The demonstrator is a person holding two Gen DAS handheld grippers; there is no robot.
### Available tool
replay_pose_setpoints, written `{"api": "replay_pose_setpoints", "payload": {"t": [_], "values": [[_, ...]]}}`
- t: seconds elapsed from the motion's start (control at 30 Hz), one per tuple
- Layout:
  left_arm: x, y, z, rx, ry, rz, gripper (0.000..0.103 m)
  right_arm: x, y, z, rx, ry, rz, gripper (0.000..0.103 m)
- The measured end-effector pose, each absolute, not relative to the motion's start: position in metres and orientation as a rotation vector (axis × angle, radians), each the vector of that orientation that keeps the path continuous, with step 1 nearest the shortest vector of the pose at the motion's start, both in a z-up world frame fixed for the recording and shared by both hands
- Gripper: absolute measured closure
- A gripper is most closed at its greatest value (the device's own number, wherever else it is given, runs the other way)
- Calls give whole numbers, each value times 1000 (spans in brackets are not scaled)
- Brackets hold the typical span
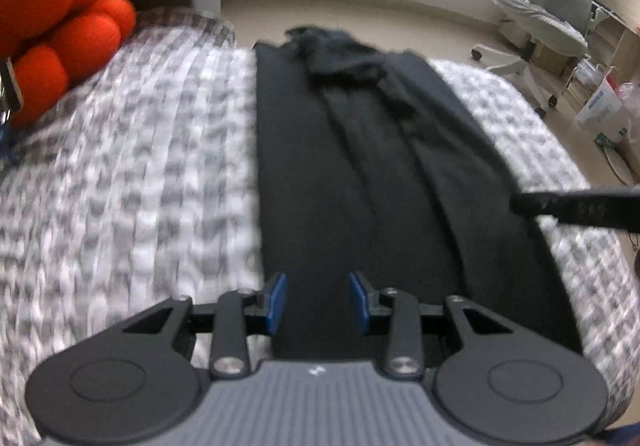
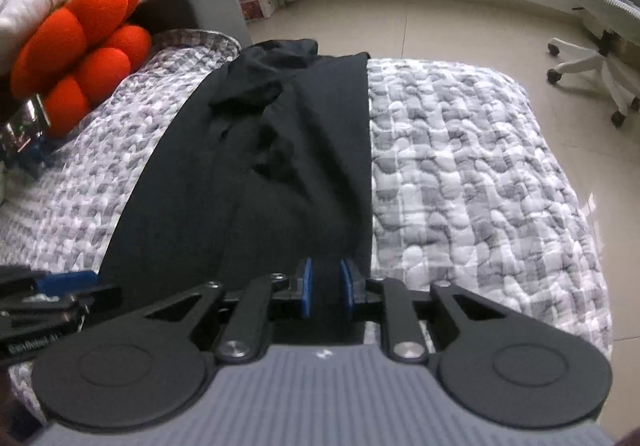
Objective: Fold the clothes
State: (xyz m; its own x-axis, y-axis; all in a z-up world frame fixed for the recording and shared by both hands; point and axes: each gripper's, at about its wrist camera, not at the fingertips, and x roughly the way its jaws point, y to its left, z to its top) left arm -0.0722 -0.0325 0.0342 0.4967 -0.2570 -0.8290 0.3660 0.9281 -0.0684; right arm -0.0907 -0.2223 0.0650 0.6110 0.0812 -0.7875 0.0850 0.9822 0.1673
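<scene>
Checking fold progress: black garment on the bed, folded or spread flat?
Partly folded: the black garment lies as a long narrow strip on the quilt, sides turned inward in overlapping layers, far end bunched. Not yet folded lengthwise.

The garment (image 1: 360,174) lies on the bed (image 1: 140,186), running lengthwise away from the jaws of both grippers, its bunched end at the far edge. The left gripper (image 1: 318,300) sits over its near left part, the right gripper (image 2: 325,288) over its near right edge. A cushion (image 2: 80,50) rests far left. A chair (image 1: 548,6) stands on the floor beyond, right.
</scene>
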Motion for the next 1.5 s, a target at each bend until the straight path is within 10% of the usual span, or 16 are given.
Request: {"api": "replay_pose_setpoints", "payload": {"t": [1.5], "values": [[-218,67,20,-43,979,-469,64,-295,-222,37,376,954,-81,73]]}}
